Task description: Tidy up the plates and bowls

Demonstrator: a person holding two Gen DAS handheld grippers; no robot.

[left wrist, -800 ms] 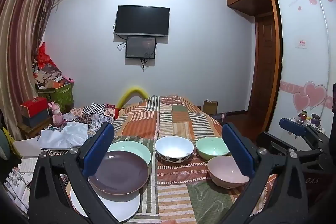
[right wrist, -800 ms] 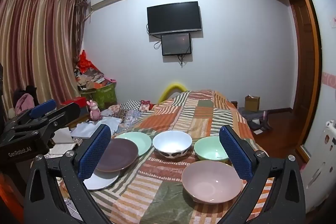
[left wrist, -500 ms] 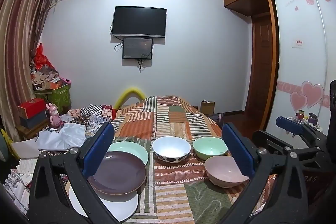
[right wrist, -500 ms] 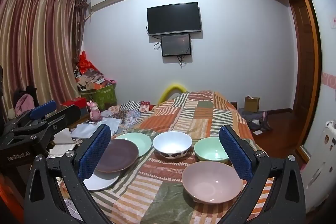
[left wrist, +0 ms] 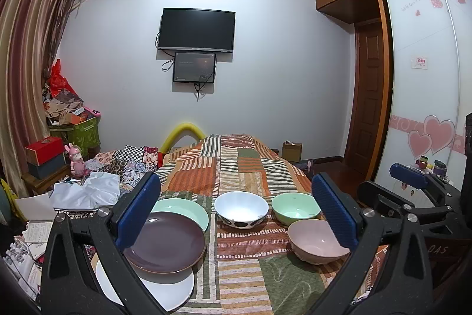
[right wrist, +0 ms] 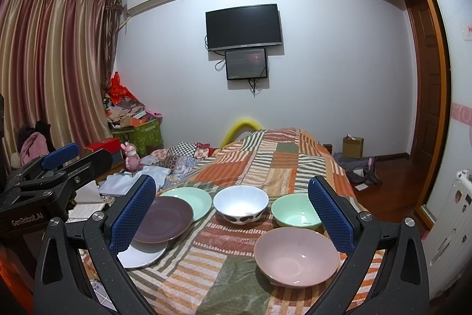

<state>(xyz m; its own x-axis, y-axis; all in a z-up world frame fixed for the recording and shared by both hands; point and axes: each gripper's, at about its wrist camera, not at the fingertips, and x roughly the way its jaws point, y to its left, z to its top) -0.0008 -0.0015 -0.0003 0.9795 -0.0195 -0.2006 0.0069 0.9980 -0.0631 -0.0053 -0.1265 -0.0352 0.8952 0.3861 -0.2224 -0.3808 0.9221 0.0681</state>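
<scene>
Plates and bowls sit on the patchwork bed (right wrist: 277, 164): purple plate (left wrist: 165, 241) overlapping white plate (left wrist: 165, 293) at 7 o'clock, green plate (left wrist: 180, 211) behind; white bowl (left wrist: 241, 207), green bowl (left wrist: 295, 207), pink bowl (right wrist: 296, 256) at 5 o'clock. Left gripper (left wrist: 236, 214) and right gripper (right wrist: 231, 217) hover spread wide, holding nothing.

Even, cool indoor light fills the room, casting only soft shadows under the bowls (right wrist: 296, 256) and plates (left wrist: 165, 241). Both views are sharp, with strong fisheye bending of the curtain (right wrist: 44, 64) and dark vignetted corners.
</scene>
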